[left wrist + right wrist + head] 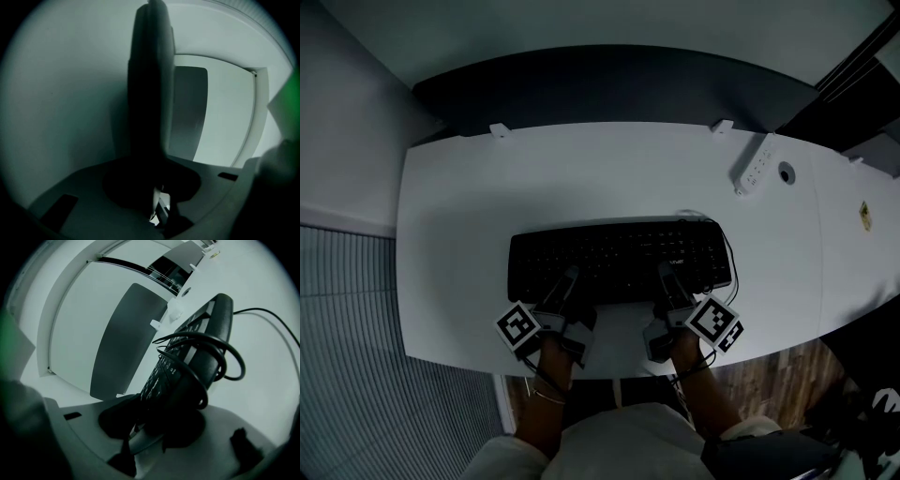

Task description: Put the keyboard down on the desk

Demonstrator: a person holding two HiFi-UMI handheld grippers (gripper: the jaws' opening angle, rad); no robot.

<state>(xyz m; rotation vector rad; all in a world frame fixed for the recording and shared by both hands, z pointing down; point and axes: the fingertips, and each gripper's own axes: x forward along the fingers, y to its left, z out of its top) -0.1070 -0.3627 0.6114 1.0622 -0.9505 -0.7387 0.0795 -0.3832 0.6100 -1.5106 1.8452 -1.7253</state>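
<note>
Keyboard (619,258) lies long side across the white desk (581,169), toward the 6 o'clock edge and square to the person.

- Left gripper (566,284): partly closed, clamped on the near edge of the keyboard toward its 9 o'clock end. The left gripper view shows the board edge-on, running straight out from the jaws.
- Right gripper (668,279): set somewhat wider, also clamped on the near edge, toward the 3 o'clock end. The coiled cable (220,357) hangs right beside that grip.

Doing the step well, as I judge it:
- Keep both ends level and lower them together, so the board seats flat instead of rocking onto one corner.
- Let go only once the desk carries the full weight, both grips at roughly the same time.
- Draw the grippers back toward 6 o'clock, low and straight, so the board is not dragged along.
- Watch that the cable loop at the 3 o'clock end does not snag the right jaws or get pinned under the board.
- The power strip (755,167) at 2 o'clock is well apart and no concern.

Hard to make out:
- Whether the underside already touches the desk. The head view looks nearly straight down, and both gripper views are dim.
- The pad contact itself, which is lost in shadow.
- Where the cable runs beyond its coil.
</note>
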